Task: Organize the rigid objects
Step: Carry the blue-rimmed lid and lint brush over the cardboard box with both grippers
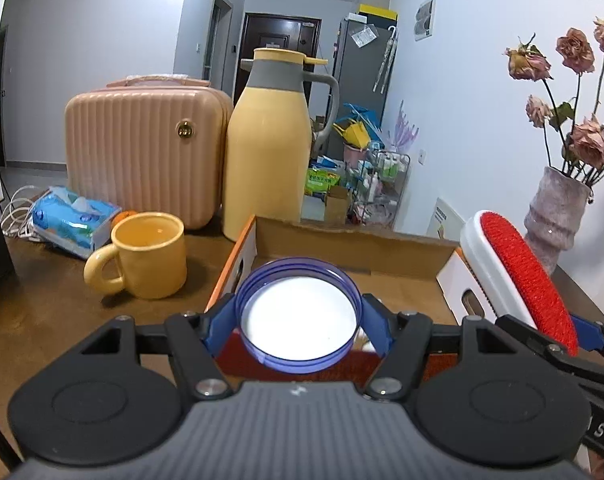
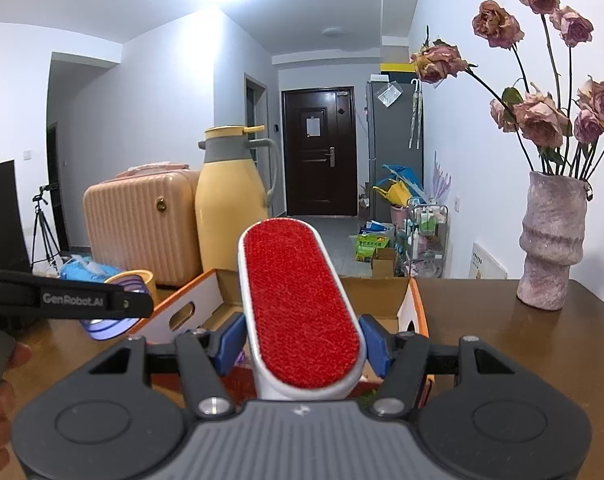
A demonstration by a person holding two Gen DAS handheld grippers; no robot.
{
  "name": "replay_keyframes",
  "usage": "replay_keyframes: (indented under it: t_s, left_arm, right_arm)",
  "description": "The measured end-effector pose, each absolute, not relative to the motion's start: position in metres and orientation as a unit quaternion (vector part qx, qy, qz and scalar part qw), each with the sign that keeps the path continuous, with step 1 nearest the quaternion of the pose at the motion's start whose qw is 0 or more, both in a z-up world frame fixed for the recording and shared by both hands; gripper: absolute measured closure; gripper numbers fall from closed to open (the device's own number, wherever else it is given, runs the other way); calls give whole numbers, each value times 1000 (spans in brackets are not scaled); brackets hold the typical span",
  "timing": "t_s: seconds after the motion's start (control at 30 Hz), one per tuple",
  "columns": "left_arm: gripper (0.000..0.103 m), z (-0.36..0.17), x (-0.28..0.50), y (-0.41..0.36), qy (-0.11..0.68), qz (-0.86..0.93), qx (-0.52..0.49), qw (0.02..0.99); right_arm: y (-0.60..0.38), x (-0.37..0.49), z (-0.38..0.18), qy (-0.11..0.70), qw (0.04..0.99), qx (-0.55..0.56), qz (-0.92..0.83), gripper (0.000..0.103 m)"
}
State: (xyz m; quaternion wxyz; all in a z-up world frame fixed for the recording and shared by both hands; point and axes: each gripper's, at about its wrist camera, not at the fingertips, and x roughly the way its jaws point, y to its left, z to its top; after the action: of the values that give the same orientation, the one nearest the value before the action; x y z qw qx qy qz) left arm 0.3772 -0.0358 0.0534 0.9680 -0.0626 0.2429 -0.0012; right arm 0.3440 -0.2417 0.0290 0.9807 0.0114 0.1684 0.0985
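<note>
My left gripper [image 1: 298, 322] is shut on a blue round lid [image 1: 298, 314] with a white inside, held above the near edge of an open cardboard box [image 1: 353, 240]. My right gripper [image 2: 300, 340] is shut on a white lint brush with a red pad [image 2: 300, 308], held above the same box [image 2: 381, 292]. The brush also shows at the right of the left wrist view [image 1: 521, 276]. The left gripper and its lid show at the left of the right wrist view [image 2: 114, 304]. The box's inside is mostly hidden.
On the brown table [image 1: 42, 300] stand a yellow mug [image 1: 146, 256], a yellow thermos jug [image 1: 268, 148], a pink case [image 1: 142, 152] and a tissue pack [image 1: 72, 218] left of the box. A vase of dried roses [image 2: 551, 240] stands at the right.
</note>
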Motion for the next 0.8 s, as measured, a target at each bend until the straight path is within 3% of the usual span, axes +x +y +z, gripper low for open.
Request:
replay_keyframes:
  t_s: [0.8]
  left_arm:
    - [36, 34, 483, -46, 254, 28, -51, 965]
  right_arm:
    - [-221, 470, 23, 183, 980, -10, 74, 42]
